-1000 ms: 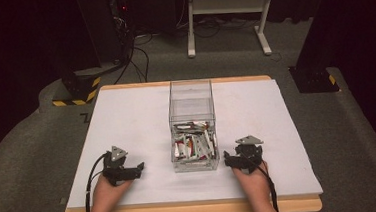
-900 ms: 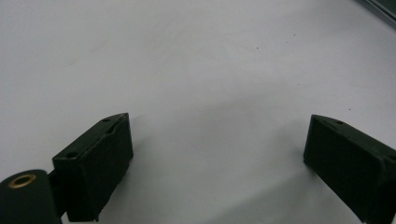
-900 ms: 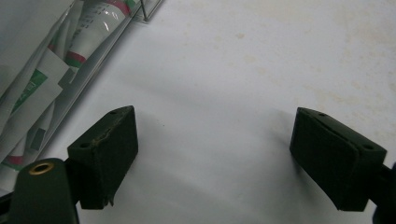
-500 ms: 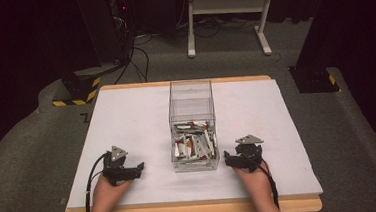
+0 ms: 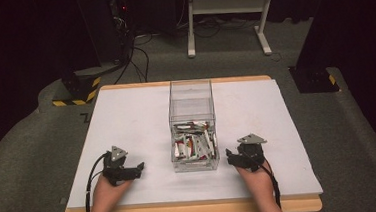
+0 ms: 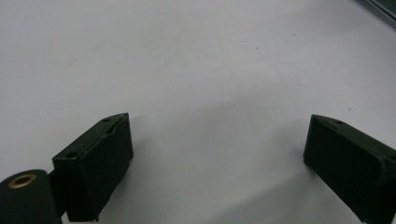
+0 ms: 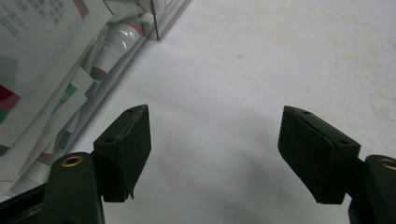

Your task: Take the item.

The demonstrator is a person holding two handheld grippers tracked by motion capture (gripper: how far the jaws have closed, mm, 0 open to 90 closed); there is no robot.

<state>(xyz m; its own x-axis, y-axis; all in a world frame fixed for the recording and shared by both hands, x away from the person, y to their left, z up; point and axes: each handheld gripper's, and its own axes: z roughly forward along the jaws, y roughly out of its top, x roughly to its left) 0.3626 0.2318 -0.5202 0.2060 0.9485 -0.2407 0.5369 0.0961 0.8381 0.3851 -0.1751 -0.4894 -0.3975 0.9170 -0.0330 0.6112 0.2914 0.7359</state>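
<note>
Nothing has shifted in the last second: left hand-held gripper [image 5: 139,166] and right hand-held gripper [image 5: 228,156] stay parked on the counter [image 5: 127,120], jaws apart and empty. Between them stands the box [image 5: 193,128] of sachets [image 5: 192,144]; no grasp is judged begun.

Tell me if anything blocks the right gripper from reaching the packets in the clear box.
Only the clear box's own side wall stands between the right gripper and the packets; the white tabletop between them is bare. The box looks open at the top, so reaching over the rim seems likely to work.
</note>
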